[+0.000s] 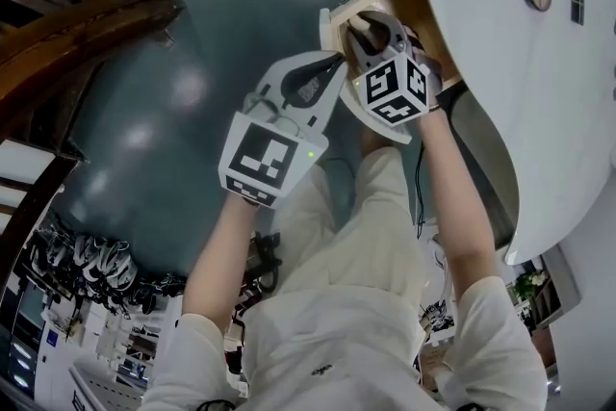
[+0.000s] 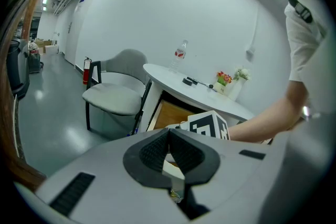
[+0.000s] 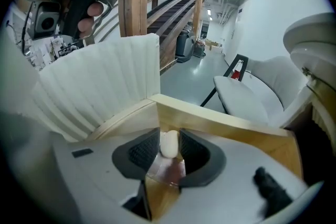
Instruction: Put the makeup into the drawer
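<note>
Flanking white makeup (image 3: 169,143) in drawer (image 3: 220,123), right fingers (image 3: 143,152) slightly apart; left fingers (image 2: 152,152) together, empty.

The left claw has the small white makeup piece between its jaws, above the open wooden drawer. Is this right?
No, it is the right claw that has the small white makeup piece between its jaws, above the open wooden drawer. The right gripper view shows this; the left claw is shut.

No words or numbers are showing legibly. The cube (image 1: 262,157) on the left tongs (image 1: 327,70) and the one on the right tongs (image 1: 370,38) are showing only black-and-white square patterns. Beyond the left tongs, a bottle (image 2: 179,60) on the surface (image 2: 167,75) is wearing a red label (image 2: 179,53), too small to read.
</note>
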The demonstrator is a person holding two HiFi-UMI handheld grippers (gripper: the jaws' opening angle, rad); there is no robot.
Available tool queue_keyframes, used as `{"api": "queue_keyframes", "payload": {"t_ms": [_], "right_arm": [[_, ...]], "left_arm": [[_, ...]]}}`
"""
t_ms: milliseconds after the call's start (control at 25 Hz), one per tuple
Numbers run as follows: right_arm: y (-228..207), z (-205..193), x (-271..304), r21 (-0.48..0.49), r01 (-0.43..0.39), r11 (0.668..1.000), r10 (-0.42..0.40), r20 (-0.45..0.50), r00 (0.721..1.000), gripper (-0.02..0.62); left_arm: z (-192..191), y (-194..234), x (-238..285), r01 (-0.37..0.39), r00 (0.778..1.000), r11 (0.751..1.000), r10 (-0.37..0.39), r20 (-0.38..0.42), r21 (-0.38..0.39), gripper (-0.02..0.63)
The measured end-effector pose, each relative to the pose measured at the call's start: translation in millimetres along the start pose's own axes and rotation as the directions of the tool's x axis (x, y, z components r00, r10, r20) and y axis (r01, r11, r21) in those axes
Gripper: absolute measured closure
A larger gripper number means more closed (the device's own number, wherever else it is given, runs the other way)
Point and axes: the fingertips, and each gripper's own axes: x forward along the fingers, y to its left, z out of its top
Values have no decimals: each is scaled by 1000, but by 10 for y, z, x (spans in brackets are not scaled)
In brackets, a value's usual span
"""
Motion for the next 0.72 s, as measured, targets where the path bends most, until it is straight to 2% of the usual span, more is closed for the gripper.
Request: {"api": "queue_keyframes", "payload": {"t_ms": [160,720], "right_arm": [[6,40,-59,8,-7,1000,7,10,1000,449],[29,71,-385,81,20,997,-21,10,1000,454]], "left_arm": [[36,-9,-30,1,1000,1000,-1,3,8,594],[56,-1,-143,2,1000,1000,-2,-8,14,594]]}}
